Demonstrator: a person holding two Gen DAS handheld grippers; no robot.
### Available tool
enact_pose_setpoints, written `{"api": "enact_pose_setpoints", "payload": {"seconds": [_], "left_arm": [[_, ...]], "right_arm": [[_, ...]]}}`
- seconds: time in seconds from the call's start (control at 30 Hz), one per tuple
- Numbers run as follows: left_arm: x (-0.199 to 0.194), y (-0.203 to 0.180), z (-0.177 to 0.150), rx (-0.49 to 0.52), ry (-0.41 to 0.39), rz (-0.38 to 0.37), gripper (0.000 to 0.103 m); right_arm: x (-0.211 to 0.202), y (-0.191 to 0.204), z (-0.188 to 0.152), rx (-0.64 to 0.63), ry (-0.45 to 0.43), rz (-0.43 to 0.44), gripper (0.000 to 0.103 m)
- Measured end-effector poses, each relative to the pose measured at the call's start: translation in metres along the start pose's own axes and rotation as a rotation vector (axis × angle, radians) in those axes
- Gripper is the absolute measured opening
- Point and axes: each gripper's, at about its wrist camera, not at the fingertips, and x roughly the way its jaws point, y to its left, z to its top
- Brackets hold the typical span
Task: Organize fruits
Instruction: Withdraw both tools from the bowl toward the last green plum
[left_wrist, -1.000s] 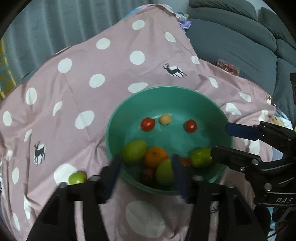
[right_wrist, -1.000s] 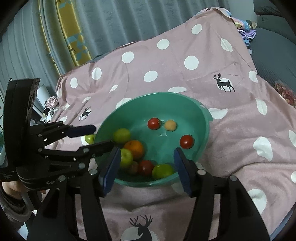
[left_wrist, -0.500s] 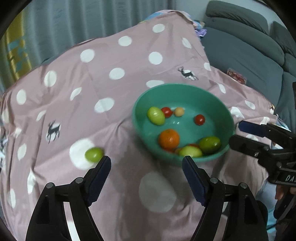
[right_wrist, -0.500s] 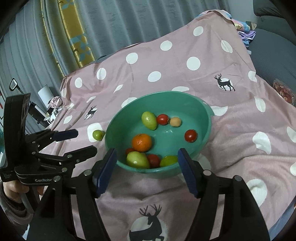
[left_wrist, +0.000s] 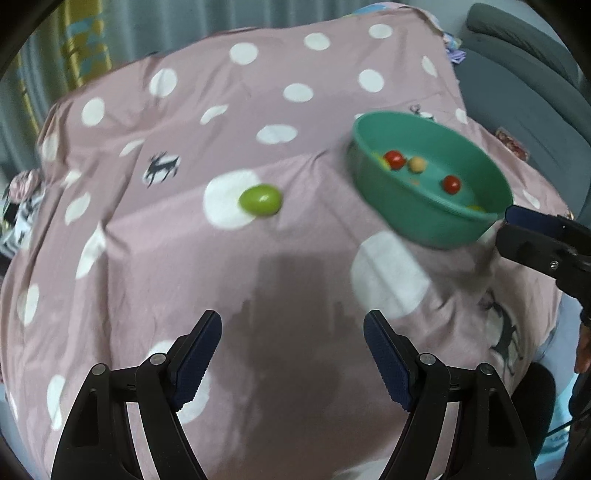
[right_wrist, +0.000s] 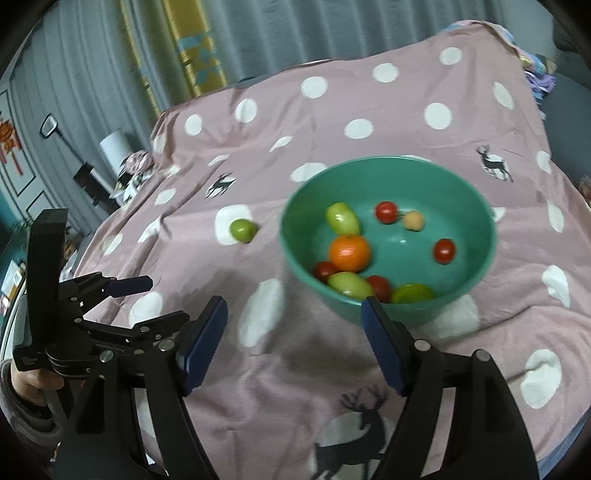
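A teal bowl (right_wrist: 476, 206) stands on the pink dotted cloth (right_wrist: 332, 92) and holds an orange (right_wrist: 349, 253), several green fruits, several red tomatoes and a small tan fruit. One loose green fruit (left_wrist: 260, 199) (right_wrist: 242, 229) lies on a white dot left of the bowl (left_wrist: 424, 218). My left gripper (left_wrist: 291, 347) (right_wrist: 162, 301) is open and empty, hovering over the cloth short of the loose fruit. My right gripper (right_wrist: 293, 332) (left_wrist: 535, 236) sits at the bowl's near side. Its jaws are opening with nothing between them.
A grey sofa (left_wrist: 524, 85) borders the cloth on the right. Curtains (right_wrist: 258, 29) hang behind. Small clutter (right_wrist: 125, 166) lies off the cloth's left edge. A person's hand (right_wrist: 26, 380) holds the left gripper at the lower left.
Both grippers drew back from the bowl and their jaws widened. The left one swung left, so the loose green fruit is ahead of it and the bowl at the right.
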Motion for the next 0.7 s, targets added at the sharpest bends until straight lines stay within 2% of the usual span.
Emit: {"api": "enact_pose_setpoints", "payload": {"seconds": [0.3, 0.7], "left_arm": [[-0.001, 0.022, -0.017, -0.046, 0.015, 0.003, 0.080], [0.004, 0.048, -0.025, -0.118, 0.005, -0.023, 0.080]], "right_arm": [[0.019, 0.035, -0.002, -0.073, 0.059, 0.036, 0.076], [0.037, 0.055, 0.001, -0.103, 0.097, 0.035, 0.076]]}}
